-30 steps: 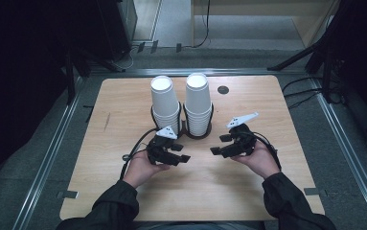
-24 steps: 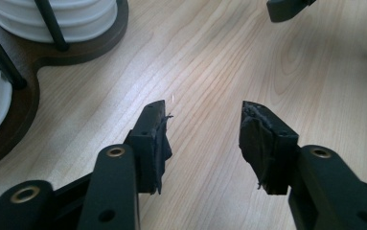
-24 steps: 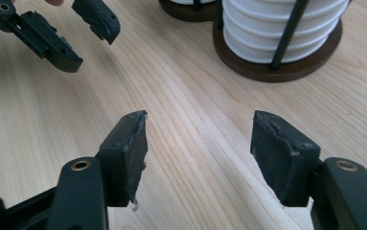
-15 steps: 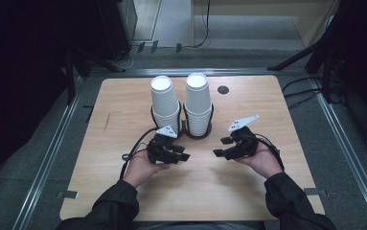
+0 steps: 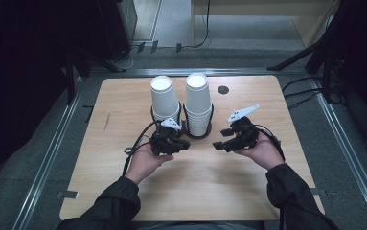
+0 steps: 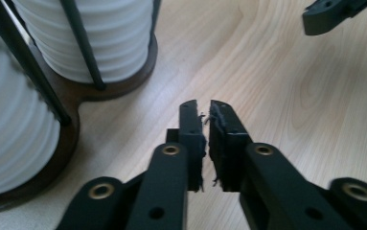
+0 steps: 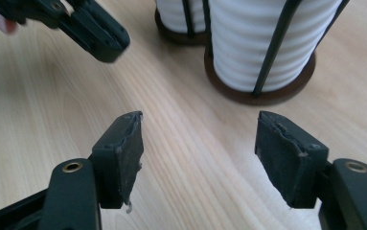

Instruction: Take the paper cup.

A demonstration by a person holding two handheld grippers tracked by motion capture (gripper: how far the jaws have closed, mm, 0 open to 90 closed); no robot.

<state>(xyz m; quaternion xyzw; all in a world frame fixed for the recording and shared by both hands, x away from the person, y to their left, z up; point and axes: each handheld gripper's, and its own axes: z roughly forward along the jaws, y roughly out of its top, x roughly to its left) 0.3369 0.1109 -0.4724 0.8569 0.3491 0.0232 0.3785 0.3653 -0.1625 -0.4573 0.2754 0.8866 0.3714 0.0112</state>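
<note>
Just in front of the cup holder (image 5: 189,130), which carries two stacks of white paper cups (image 5: 198,103), the left gripper (image 5: 183,144) has its jaws brought together, empty. To its right, the right gripper (image 5: 218,145) has jaws that have just been opening, standing apart with nothing between them. Both seem to hover slightly above the table (image 5: 123,100), though contact is hard to judge.

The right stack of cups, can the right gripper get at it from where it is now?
Probably yes. The right gripper hovers with open, empty jaws, and bare table lies between it and the right stack of cups. The holder's black wire uprights may hamper a side grip.
</note>
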